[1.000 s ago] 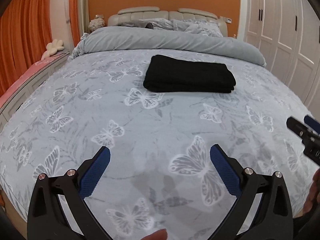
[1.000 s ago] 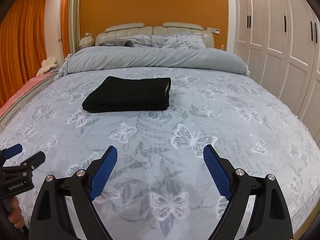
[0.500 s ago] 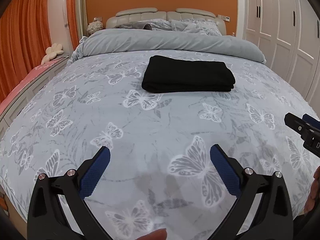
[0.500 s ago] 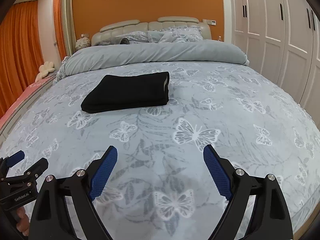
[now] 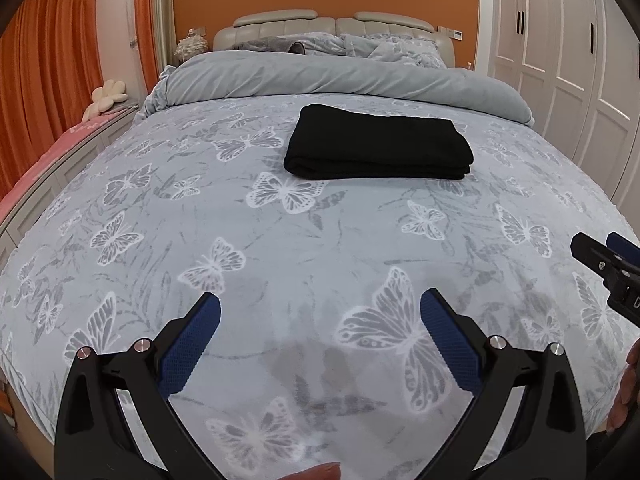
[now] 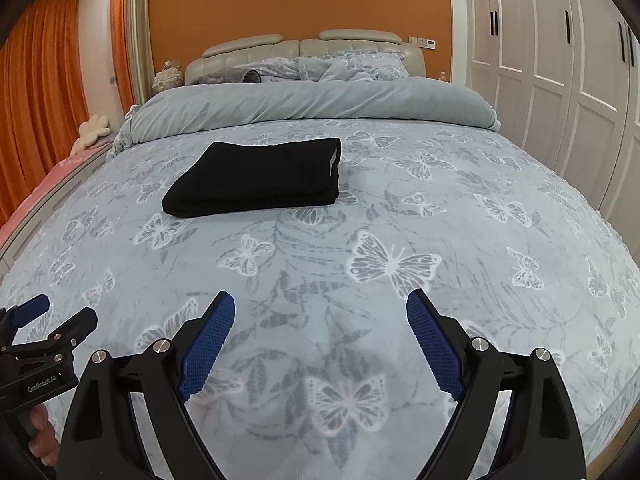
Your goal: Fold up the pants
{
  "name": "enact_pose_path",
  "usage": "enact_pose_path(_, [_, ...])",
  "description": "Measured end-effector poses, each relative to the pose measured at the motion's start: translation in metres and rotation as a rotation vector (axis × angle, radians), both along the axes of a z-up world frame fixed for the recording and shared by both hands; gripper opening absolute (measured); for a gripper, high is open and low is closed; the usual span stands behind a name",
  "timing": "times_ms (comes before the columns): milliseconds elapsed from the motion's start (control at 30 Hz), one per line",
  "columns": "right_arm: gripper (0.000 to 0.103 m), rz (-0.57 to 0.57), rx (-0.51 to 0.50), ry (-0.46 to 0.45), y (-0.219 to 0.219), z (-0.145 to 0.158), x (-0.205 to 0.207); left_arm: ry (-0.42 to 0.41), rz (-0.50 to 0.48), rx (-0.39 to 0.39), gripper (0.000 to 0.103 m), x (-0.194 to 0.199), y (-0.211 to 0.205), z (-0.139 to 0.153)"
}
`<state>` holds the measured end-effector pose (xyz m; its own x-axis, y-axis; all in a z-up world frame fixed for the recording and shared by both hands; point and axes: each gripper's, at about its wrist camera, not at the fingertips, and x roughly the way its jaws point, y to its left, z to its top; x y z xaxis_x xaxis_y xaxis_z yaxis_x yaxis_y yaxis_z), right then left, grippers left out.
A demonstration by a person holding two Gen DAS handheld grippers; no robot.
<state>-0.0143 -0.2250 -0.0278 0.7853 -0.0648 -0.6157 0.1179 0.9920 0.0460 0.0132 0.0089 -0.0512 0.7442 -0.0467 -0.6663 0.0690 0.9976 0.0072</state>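
My black knit pants (image 5: pixel 378 144) lie folded flat on the butterfly-print grey bedspread (image 5: pixel 280 248); my left gripper (image 5: pixel 320 320) and right gripper (image 6: pixel 320 320) both gape, empty.

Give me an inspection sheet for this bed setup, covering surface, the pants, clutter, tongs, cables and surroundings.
Surface: bed with butterfly-print cover, lying smooth.
Job's things: black pants folded into a neat rectangle, lying flat mid-bed.
Clutter: grey duvet rolled up at the head end; pillows behind it.
Tongs: left tongs open, empty, well short of the pants; right tongs open, empty, likewise.
Cables: nothing seen.
Surroundings: orange wall, orange curtains on the left, white wardrobe on the right, flower cushion beside the bed.
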Motion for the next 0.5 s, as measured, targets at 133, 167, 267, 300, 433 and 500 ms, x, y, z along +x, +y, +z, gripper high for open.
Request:
enact_pose_path(133, [0.086,0.005,-0.001,0.003,-0.0017,-0.0005,0.0005,0.005,-0.01,-0.003,0.098,0.0001,-0.0001,-0.0002])
enact_pose_path(167, [0.086,0.005,-0.002,0.002,-0.0016,-0.0007,0.0005,0.004,-0.008,-0.002,0.098,0.0002,0.0,-0.0001])
enact_pose_path(267, [0.086,0.006,-0.004,0.003,-0.0006,-0.0004,0.0007,-0.024,0.011,0.006,0.098,-0.0019,-0.0008,0.0007])
enact_pose_path(300, [0.086,0.006,-0.006,0.003,-0.0004,-0.0006,0.0007,-0.033,0.021,0.008,0.098,-0.0027,0.0,0.001])
enact_pose_path(433, [0.086,0.013,-0.007,0.009,-0.0018,-0.002,0.0013,-0.035,0.018,0.004,0.098,-0.0025,0.0006,0.0015])
enact_pose_path(500, [0.086,0.018,-0.009,0.012,-0.0033,-0.0034,0.0011,-0.016,0.003,0.016,0.098,-0.0008,-0.0011,0.0004])
